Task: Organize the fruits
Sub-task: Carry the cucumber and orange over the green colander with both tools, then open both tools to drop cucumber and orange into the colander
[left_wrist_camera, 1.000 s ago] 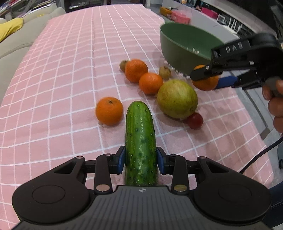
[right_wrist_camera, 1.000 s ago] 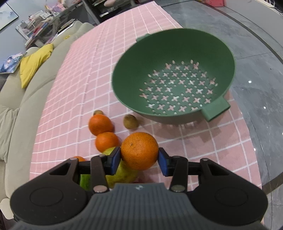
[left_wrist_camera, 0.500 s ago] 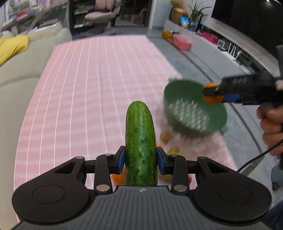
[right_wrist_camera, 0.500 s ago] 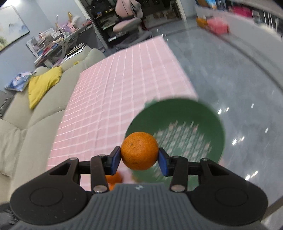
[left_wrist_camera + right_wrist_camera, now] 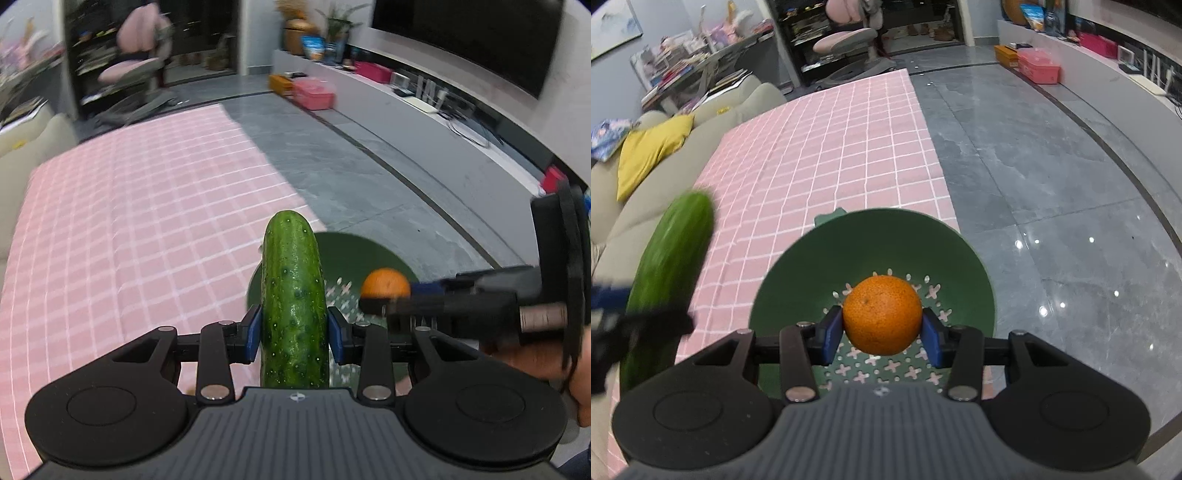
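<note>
The left gripper [image 5: 294, 334] pinches a cucumber [image 5: 293, 302] between its blue pads; the cucumber stands along the fingers, its tip pointing away. The right gripper [image 5: 882, 328] pinches an orange [image 5: 882, 314] in the same way. Both fruits are held in the air above a green colander [image 5: 886, 236], which sits at the near right corner of a pink checked cloth [image 5: 827, 147]. The orange is over the colander's holed bottom. Behind the cloth are a sofa [image 5: 750, 92] with a yellow cushion [image 5: 650, 151] and a pink chair [image 5: 846, 37].
</note>
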Available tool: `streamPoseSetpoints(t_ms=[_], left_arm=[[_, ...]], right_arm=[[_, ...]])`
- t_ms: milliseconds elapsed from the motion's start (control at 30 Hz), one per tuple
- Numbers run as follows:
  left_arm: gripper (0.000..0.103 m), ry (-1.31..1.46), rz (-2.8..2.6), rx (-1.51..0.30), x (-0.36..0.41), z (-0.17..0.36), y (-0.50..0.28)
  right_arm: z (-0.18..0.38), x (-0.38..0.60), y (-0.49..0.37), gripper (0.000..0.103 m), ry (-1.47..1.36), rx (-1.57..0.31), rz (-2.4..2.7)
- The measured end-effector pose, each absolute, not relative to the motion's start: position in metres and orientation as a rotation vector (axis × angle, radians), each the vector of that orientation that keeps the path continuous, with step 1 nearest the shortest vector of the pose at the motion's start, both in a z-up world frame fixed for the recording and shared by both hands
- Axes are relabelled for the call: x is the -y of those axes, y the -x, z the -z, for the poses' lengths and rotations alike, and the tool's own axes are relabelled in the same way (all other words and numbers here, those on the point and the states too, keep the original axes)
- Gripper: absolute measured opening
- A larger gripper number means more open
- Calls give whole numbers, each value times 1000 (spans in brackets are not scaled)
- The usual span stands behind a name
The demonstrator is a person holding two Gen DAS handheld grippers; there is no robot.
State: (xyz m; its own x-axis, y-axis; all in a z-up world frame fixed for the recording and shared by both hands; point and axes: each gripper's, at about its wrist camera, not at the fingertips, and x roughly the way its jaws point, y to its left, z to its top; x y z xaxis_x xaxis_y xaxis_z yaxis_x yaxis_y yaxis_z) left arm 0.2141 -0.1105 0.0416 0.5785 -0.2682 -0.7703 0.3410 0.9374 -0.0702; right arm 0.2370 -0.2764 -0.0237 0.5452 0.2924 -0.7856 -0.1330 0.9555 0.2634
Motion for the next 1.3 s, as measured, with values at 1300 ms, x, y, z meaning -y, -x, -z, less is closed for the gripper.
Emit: streamPoseSetpoints(t_ms=[1300], left_arm=[[41, -293, 539, -1143, 169, 52, -290]], right_arm=[[80, 244, -257, 42, 151, -1054, -328]])
